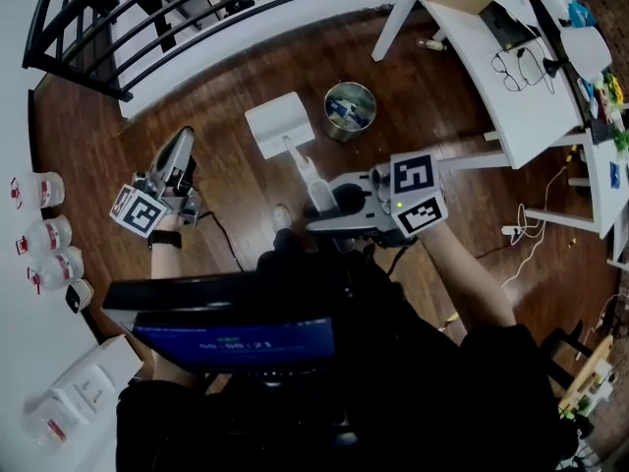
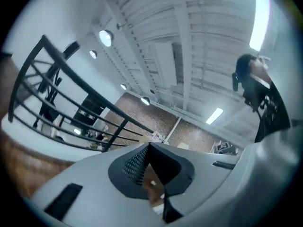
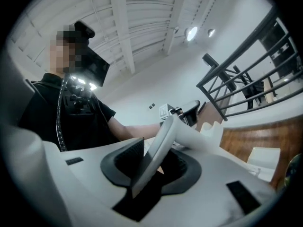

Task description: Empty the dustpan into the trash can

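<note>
Beyond the chest screen (image 1: 231,337), the right gripper (image 1: 324,214) clamps the dustpan (image 1: 278,123) handle just beside the trash can (image 1: 346,136), so lifting and tipping the pan over it looks next; the left gripper (image 1: 184,144) is closed, empty.

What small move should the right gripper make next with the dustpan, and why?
Probably it should carry the dustpan sideways until it hangs over the trash can. The right gripper is shut on the handle, but in the head view the pan lies beside the can's opening, to its left, not above it. Tipping now would likely miss the can.
</note>
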